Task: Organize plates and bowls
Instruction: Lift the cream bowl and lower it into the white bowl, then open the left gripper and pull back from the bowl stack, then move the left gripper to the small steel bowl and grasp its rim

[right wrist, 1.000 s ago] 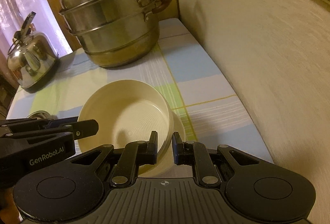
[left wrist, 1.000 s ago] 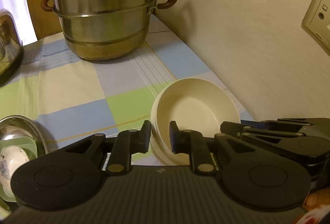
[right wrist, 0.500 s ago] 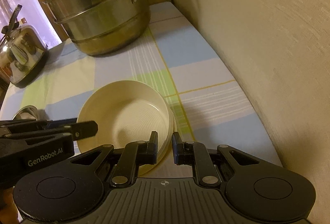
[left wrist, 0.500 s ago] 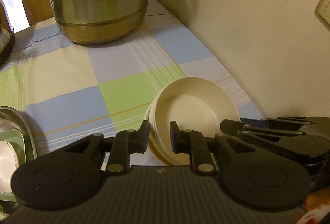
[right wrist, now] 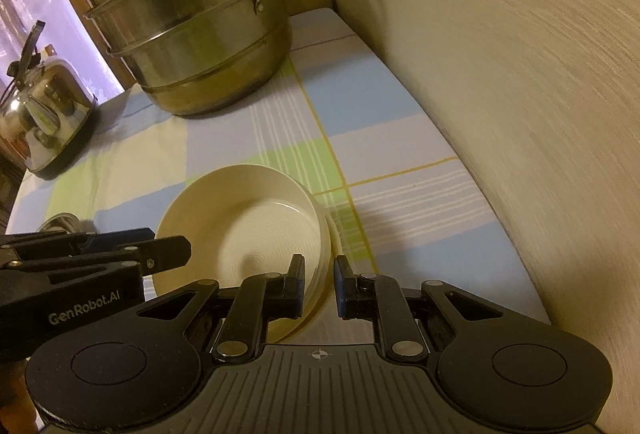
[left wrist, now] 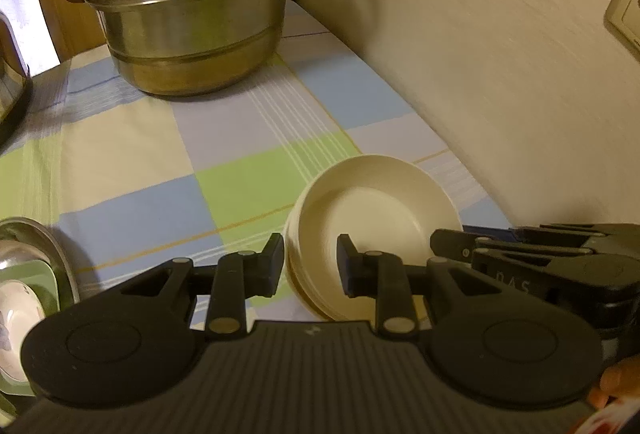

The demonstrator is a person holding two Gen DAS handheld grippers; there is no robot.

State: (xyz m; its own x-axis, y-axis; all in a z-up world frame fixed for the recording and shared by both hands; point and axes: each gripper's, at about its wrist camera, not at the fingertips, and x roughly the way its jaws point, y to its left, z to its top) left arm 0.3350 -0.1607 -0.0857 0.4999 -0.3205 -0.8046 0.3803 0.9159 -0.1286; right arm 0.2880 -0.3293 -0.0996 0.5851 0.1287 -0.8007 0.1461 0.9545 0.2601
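Observation:
A stack of cream bowls (left wrist: 372, 218) sits on the checked tablecloth near the wall; it also shows in the right wrist view (right wrist: 256, 218). My left gripper (left wrist: 310, 264) straddles the stack's left rim, jaws closed against it. My right gripper (right wrist: 318, 284) straddles the right rim, jaws closed against it. Each gripper shows at the edge of the other's view. The stack appears held between both grippers, low over the cloth.
A large steel steamer pot (left wrist: 192, 6) stands at the back. A steel kettle (right wrist: 44, 114) is at the left. A metal tray (left wrist: 60, 266) with a green dish and a patterned bowl lies at the left. The wall (right wrist: 520, 74) runs along the right.
Both grippers, still on the bowl stack's rims, have shifted forward toward the pot, and the right view has tilted. The grip looks unchanged.

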